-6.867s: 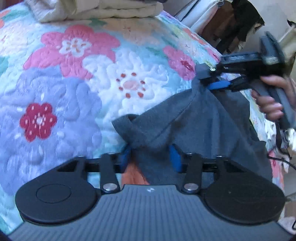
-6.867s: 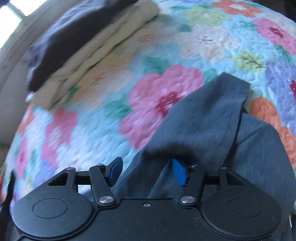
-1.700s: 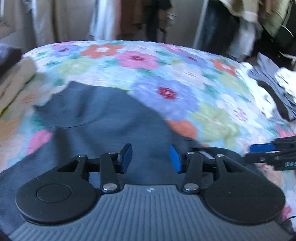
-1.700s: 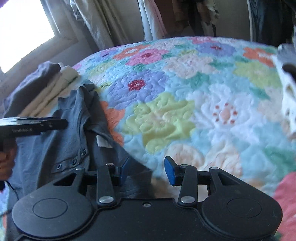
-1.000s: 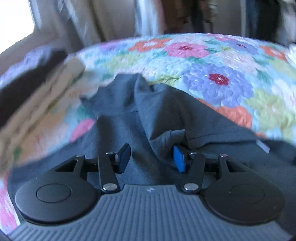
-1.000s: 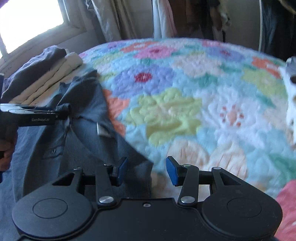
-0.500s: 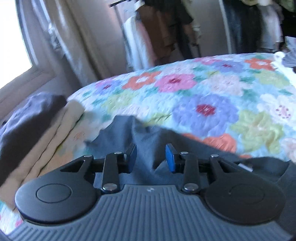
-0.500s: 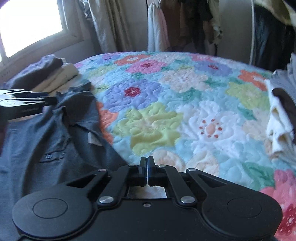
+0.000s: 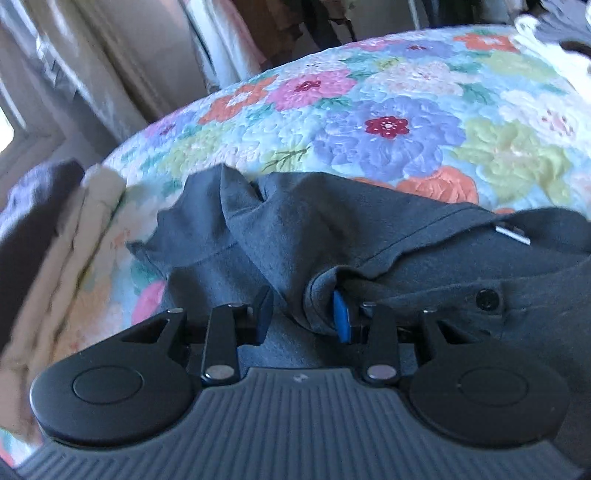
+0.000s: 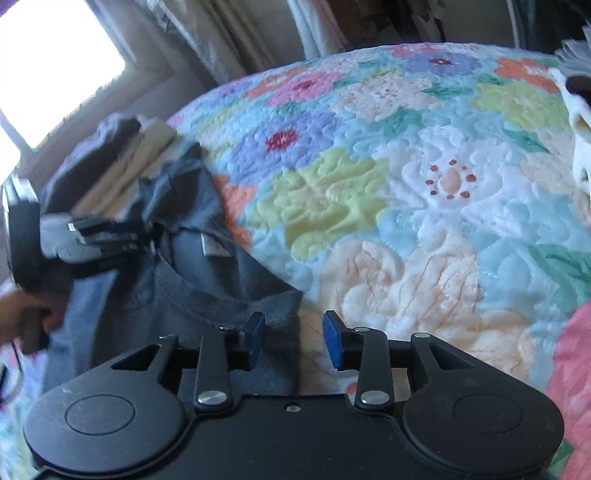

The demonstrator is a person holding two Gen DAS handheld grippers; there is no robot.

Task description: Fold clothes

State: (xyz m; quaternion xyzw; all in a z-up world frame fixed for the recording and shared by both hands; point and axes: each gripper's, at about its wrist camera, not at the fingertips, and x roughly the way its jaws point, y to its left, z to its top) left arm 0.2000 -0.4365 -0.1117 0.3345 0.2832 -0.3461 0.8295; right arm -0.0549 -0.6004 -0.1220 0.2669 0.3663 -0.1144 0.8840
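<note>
The left hand-held gripper (image 9: 301,314) stood with its fingers parted. The right hand-held gripper (image 10: 293,341) stood likewise parted. At nine o'clock in the right view, a hand (image 10: 26,314) gripped the left handle.

A bed covered by a flowered quilt (image 10: 424,192) fills the room's middle. Beyond the quilt's far left corner a bright window (image 10: 55,66) lets in daylight, with pale curtains (image 10: 207,40) beside it. Hanging clothes (image 9: 295,22) line the wall behind the quilt.
</note>
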